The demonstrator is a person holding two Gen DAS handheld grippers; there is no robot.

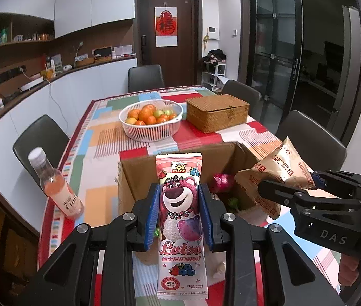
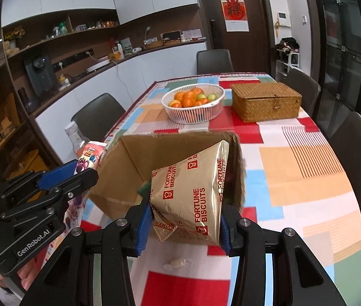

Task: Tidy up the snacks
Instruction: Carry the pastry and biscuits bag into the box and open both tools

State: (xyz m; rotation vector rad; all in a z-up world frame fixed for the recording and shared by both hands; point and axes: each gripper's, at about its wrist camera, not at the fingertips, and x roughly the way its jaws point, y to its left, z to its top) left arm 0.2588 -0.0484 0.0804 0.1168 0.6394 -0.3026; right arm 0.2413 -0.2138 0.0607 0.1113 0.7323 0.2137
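Risk first, biggest item down: cardboard box [image 2: 129,168] sits open near the table's near edge, and both held packets hang over or beside it, so a knock from either tool could shove it toward that edge. Biscuit bag [image 2: 193,193], gold foil, is pinched between the blue pads of the right gripper [image 2: 183,227], jaws at a moderate width; the puffy foil is slick and could slide out, judged from its crumpled lower corner. Pink bear packet [image 1: 179,219] is clamped upright in the left gripper [image 1: 179,216], jaws narrow; the squeeze may crush what is inside. Bottle [image 1: 55,186] stands tilted in view at the table's left edge, just beside the left gripper, and a sideways swing could topple it off. A small wrapped candy [image 2: 176,264] lies loose on the cloth at the near edge. Table [image 2: 308,168] carries a patchwork cloth; fruit basket [image 2: 193,102] and wicker box [image 2: 266,100] stand toward the far edge. Room: kitchen counter along the left wall, dark chairs, brown door beyond.
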